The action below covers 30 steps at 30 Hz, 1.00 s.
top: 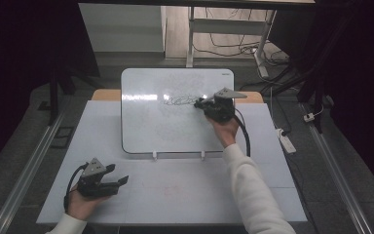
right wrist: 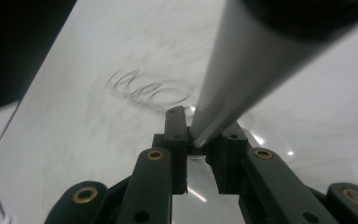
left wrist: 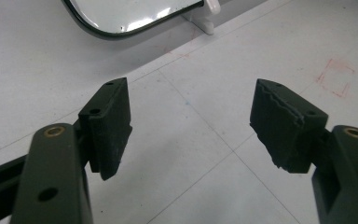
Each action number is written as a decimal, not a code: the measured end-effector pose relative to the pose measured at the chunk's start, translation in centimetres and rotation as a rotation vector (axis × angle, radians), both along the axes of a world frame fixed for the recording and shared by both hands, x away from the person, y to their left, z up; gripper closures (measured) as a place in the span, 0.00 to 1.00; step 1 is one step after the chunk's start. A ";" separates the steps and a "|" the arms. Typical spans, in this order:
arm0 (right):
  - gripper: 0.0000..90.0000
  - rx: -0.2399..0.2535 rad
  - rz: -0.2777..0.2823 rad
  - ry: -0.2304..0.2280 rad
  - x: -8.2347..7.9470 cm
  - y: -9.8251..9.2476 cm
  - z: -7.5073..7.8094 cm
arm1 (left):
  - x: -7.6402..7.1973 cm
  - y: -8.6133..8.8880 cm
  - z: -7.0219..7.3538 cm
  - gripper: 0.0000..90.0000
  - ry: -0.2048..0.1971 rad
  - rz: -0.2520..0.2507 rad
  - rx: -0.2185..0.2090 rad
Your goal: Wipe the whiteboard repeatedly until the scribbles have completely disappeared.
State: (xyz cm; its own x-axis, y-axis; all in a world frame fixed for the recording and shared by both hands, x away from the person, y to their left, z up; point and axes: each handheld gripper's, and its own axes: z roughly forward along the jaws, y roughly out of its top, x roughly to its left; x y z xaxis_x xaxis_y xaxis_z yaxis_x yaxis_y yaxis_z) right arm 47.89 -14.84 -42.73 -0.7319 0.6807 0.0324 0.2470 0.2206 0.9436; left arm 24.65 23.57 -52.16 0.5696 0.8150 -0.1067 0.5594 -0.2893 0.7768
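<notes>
A whiteboard (top: 146, 126) stands tilted on the white table, with black looping scribbles (top: 177, 101) near its upper middle. My right gripper (top: 199, 103) is at the right end of those scribbles, shut on a marker. In the right gripper view the marker's pale barrel (right wrist: 242, 70) runs up from between the jaws of the right gripper (right wrist: 200, 135), with the scribbles (right wrist: 151, 88) just beyond on the board (right wrist: 74, 116). My left gripper (top: 122, 180) rests low at the table's front left, open. Nothing lies between the pads of the left gripper (left wrist: 191, 121).
The board stands on two small white feet (top: 154, 155). Faint red marks (left wrist: 335, 77) show on the table sheet (top: 175, 195). A power strip (top: 287, 141) and cables lie on the floor to the right of the table. A board corner (left wrist: 121, 14) lies ahead of the left gripper.
</notes>
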 end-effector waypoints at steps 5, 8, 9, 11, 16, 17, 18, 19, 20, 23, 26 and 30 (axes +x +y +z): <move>0.86 0.026 -0.054 -0.030 0.3 -0.9 0.2 | -0.1 -0.1 0.0 0.33 0.000 -0.003 0.005; 0.86 0.061 -0.084 -0.023 0.7 -1.8 0.5 | -0.1 0.0 0.0 0.33 -0.004 -0.004 0.003; 0.86 0.052 -0.070 -0.016 0.5 -1.6 0.3 | 0.0 0.0 0.0 0.33 -0.002 -0.004 0.004; 0.86 0.025 0.003 0.008 -0.2 -0.7 -0.6 | 0.1 0.0 -0.1 0.33 0.002 -0.004 0.005; 0.86 0.019 -0.048 -0.028 -0.1 -1.3 -0.3 | -0.2 -0.1 0.0 0.33 -0.004 -0.005 0.007; 0.86 0.034 -0.072 -0.028 0.0 -1.7 -0.1 | -0.2 -0.2 0.1 0.33 -0.007 -0.006 0.007; 0.86 0.051 -0.073 -0.017 0.1 -1.9 -0.1 | -0.2 -0.1 0.1 0.33 -0.009 -0.007 0.007; 0.86 0.051 -0.073 -0.017 0.1 -1.9 -0.1 | -0.2 -0.1 0.1 0.33 -0.009 -0.007 0.007; 0.86 0.035 -0.043 -0.001 -0.4 -1.4 -0.5 | -0.1 -0.1 0.0 0.33 -0.005 -0.006 0.004; 0.86 -0.021 -0.003 -0.021 -0.8 -0.8 -0.8 | 0.1 -0.1 -0.1 0.33 0.003 -0.007 0.007; 0.86 0.025 -0.071 -0.034 0.1 -1.7 0.0 | -0.1 -0.2 0.0 0.33 -0.001 -0.007 0.009; 0.86 0.081 -0.103 -0.012 1.0 -2.0 0.6 | -0.1 -0.1 0.0 0.33 -0.006 -0.006 0.006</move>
State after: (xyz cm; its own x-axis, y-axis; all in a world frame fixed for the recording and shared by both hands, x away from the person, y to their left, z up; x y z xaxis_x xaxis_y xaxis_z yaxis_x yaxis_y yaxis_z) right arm 48.84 -16.81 -42.11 -0.6591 0.7476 0.0820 0.2525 0.1173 0.9605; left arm 24.52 23.47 -52.13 0.5748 0.8123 -0.0985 0.5533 -0.2971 0.7782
